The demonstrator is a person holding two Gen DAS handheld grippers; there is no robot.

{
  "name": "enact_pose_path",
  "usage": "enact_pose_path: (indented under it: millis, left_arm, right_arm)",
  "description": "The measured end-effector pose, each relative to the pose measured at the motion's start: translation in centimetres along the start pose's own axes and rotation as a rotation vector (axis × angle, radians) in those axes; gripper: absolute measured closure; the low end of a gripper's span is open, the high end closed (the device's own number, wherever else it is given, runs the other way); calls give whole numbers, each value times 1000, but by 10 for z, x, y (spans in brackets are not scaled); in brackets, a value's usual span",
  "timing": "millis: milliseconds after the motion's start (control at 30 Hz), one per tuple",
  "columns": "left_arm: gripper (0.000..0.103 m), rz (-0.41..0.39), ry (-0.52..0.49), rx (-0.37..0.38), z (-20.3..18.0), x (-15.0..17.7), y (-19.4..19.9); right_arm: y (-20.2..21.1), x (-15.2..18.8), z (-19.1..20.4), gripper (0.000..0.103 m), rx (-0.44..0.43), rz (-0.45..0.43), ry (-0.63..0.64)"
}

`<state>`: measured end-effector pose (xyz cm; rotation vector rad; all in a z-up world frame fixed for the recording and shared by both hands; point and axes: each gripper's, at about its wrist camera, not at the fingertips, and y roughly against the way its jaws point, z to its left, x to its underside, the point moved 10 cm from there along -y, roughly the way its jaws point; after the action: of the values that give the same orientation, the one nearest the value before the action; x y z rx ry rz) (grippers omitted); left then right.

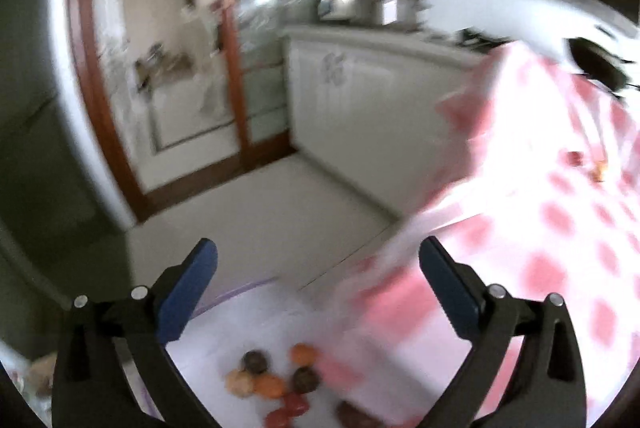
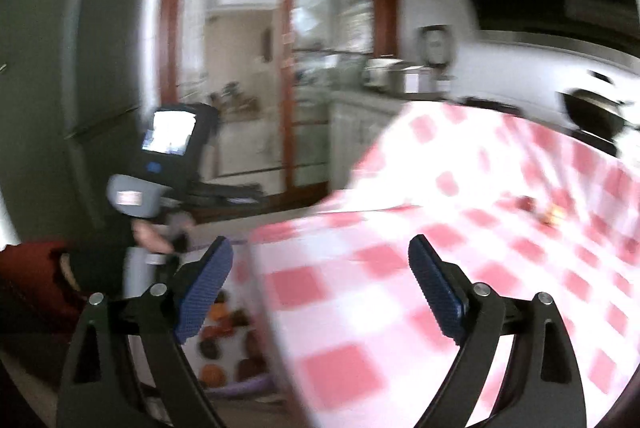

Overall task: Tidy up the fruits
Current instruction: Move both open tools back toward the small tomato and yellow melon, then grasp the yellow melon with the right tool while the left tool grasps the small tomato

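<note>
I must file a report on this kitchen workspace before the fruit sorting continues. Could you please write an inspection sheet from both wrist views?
Surface: table under a pink-and-white checked tablecloth; views blurred.
Job's things: small round fruits, orange, red and dark brown, lying in a white container with a purple rim beside the table.
Clutter: two small fruit-like pieces far out on the cloth, too blurred to name.
Grippers: left gripper jaws open, nothing between them; right gripper jaws open, nothing between them.
Cables: nothing seen.
Surroundings: wooden-framed glass door, white counter cabinets, metal pots.
</note>
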<state>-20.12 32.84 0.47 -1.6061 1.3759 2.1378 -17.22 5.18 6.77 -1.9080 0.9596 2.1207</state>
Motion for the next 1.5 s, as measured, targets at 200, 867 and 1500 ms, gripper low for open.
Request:
enact_pose_path:
  millis: [200,867,1500]
  left_arm:
    - [2,22,-109,310,-164,-29,16]
    - [2,89,28,494,-456,-70,-127]
    - [2,31,300,337,-351,-95,-164]
  right_arm:
    - [25,4,-116,16,214,-32,-114]
    - [2,74,-349,16,509,62,-487]
    - [-247,31,-379,17,413,354,-405]
